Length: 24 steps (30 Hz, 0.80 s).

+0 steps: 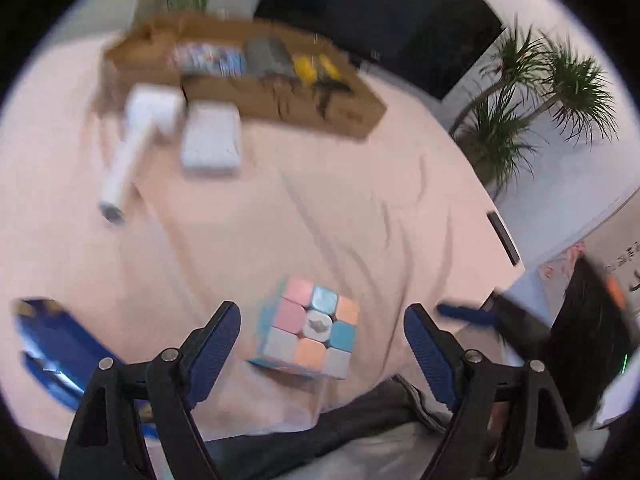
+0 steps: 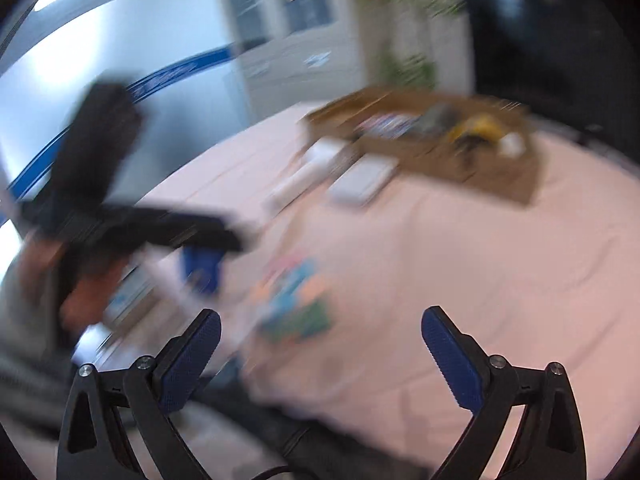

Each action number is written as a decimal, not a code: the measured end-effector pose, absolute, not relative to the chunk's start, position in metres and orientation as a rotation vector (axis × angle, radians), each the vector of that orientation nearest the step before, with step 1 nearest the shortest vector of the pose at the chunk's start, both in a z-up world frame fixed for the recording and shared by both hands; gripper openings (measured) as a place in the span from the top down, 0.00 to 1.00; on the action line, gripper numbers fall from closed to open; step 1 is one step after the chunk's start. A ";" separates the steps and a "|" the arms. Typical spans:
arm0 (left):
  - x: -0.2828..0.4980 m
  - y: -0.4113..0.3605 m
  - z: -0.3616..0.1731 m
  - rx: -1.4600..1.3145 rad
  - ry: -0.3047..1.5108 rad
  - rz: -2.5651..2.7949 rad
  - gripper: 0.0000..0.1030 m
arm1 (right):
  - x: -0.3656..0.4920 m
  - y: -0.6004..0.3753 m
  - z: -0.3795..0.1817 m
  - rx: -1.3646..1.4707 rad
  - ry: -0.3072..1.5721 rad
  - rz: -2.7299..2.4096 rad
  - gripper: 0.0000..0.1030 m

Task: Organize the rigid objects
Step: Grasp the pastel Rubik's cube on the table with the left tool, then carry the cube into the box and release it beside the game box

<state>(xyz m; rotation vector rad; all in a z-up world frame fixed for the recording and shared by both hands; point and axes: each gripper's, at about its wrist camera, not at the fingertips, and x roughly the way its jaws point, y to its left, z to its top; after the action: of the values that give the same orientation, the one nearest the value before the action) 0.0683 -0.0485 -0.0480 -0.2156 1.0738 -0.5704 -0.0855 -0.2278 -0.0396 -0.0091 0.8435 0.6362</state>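
Note:
A pastel puzzle cube lies on the pink cloth near the table's front edge. My left gripper is open, its fingers on either side of the cube and not closed on it. The cube shows blurred in the right wrist view. My right gripper is open and empty, above the cloth to the right of the cube. A cardboard tray at the far side holds a colourful box, a grey object and yellow items.
A white handled device and a white flat box lie in front of the tray. A blue package is at the left edge. Potted plants stand beyond the table at the right. The right wrist view is motion-blurred.

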 end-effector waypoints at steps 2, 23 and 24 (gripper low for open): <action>0.073 -0.055 -0.062 -0.220 1.130 -0.582 0.30 | -0.088 -0.210 -0.056 -0.018 0.889 0.662 0.10; 0.112 -0.034 -0.003 -0.292 0.944 -0.494 0.40 | -0.001 -0.180 -0.013 -0.143 0.809 0.535 0.61; 0.122 -0.029 0.014 -0.277 0.904 -0.488 0.40 | 0.005 -0.176 0.002 -0.156 0.771 0.538 0.61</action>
<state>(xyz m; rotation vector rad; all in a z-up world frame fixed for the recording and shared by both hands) 0.1216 -0.0292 0.0144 -0.2766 0.9036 -0.4882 0.0051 -0.1759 0.0016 -0.1559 0.7706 0.5384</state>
